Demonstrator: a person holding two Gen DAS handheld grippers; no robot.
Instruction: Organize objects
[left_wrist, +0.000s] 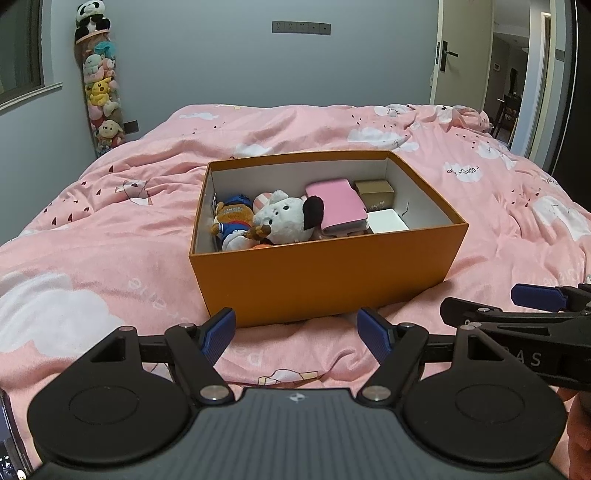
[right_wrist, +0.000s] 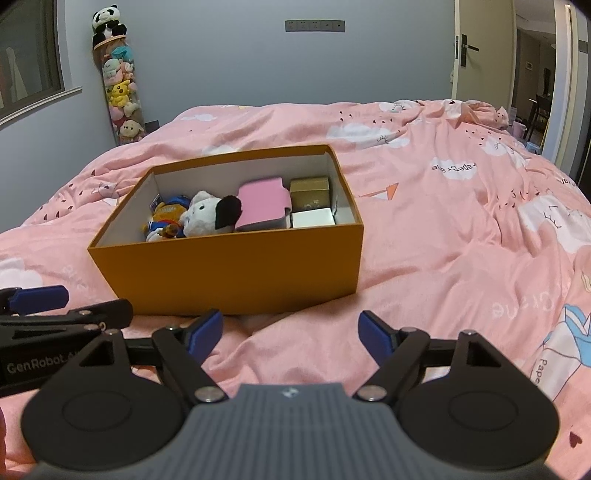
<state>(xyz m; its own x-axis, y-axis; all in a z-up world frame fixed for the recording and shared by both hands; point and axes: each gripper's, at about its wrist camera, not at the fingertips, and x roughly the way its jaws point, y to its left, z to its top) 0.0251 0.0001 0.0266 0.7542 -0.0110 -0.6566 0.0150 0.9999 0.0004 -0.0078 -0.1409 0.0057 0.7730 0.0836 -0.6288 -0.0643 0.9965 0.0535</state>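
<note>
An orange cardboard box (left_wrist: 325, 277) (right_wrist: 236, 273) stands open on the pink quilt. Inside lie a white plush dog with a black ear (left_wrist: 286, 218) (right_wrist: 207, 216), a small plush in blue and orange (left_wrist: 232, 218) (right_wrist: 168, 218), a pink wallet (left_wrist: 338, 203) (right_wrist: 260, 205), a gold box (left_wrist: 375, 192) (right_wrist: 309, 192) and a white box (left_wrist: 388, 220) (right_wrist: 313, 218). My left gripper (left_wrist: 295, 336) is open in front of the box, nothing between its fingers. My right gripper (right_wrist: 290, 334) is open too, empty, near the box's front right corner.
The pink quilt (left_wrist: 110, 229) (right_wrist: 461, 240) covers the whole bed, with folds on the right. A tall column of plush toys (left_wrist: 101, 85) (right_wrist: 120, 85) stands by the far wall. An open door (left_wrist: 461, 55) (right_wrist: 480, 51) is at the back right.
</note>
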